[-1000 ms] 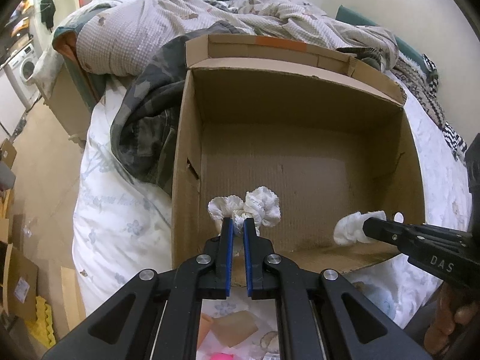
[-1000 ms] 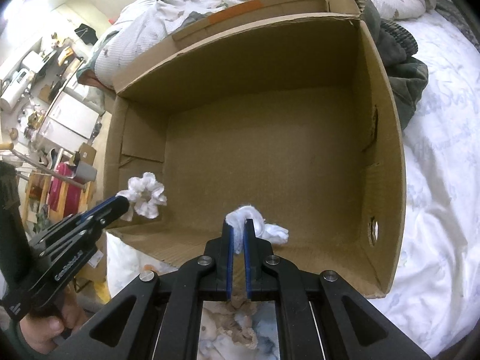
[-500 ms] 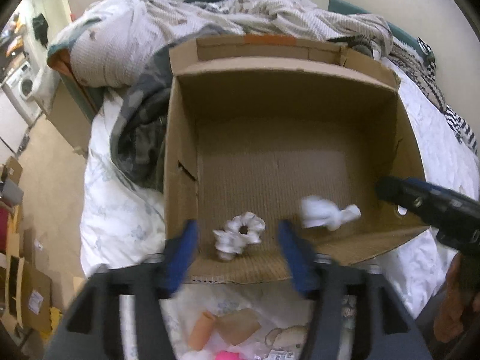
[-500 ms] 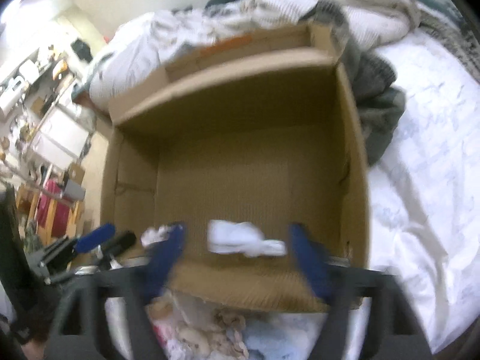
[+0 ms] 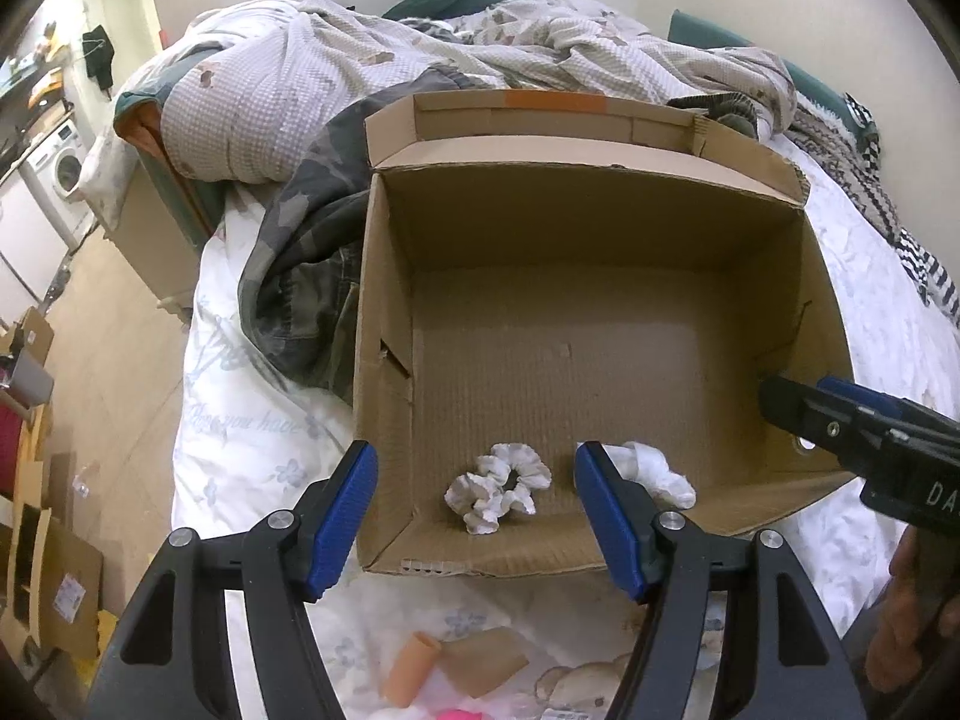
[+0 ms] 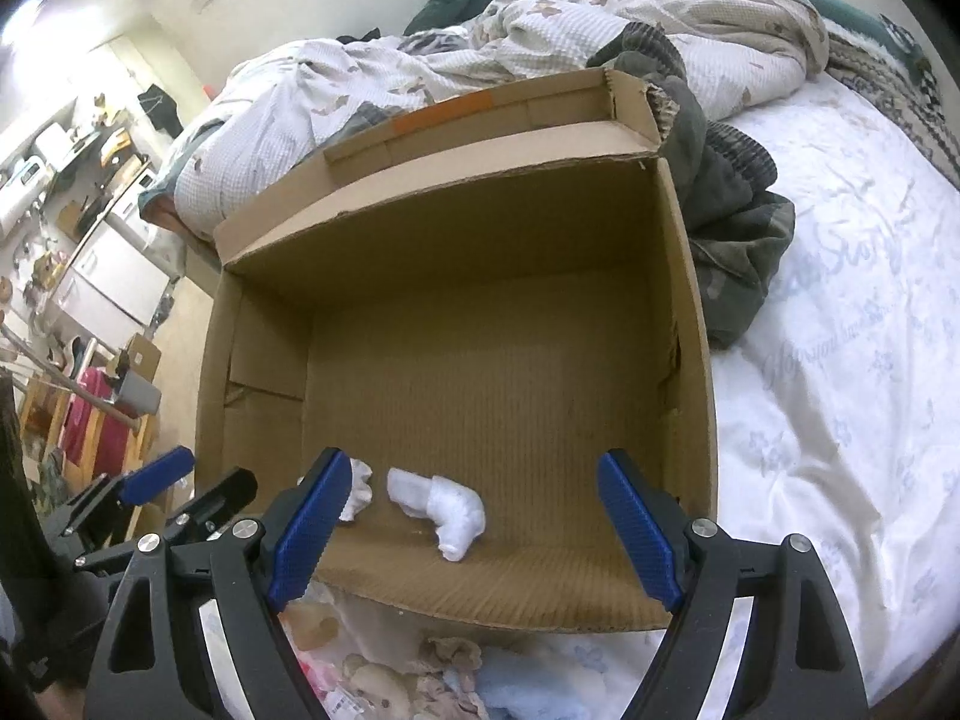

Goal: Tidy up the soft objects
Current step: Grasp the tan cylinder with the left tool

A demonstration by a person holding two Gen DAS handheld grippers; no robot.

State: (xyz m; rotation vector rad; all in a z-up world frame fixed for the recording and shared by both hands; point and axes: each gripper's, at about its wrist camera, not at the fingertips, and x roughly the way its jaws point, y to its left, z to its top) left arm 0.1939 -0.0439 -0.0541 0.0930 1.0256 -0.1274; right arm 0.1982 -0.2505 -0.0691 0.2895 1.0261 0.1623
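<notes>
White scrunchie (image 5: 498,489) lies on floor of cardboard box (image 5: 384,312), near front wall; white rolled cloth (image 6: 441,504) just beside it, apart. Left gripper (image 5: 474,516) jaws wide, nothing between the pads, poised over box's front edge. Right gripper (image 6: 474,531) jaws wide, empty, above the cloth. Box sits on bed (image 6: 840,420); rumpled quilt (image 5: 360,72) behind.

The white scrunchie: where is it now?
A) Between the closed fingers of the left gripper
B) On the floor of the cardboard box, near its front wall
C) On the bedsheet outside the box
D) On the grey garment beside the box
B: the white scrunchie lies loose on the floor of the cardboard box, near its front wall, while the left gripper stands open above it.
</notes>
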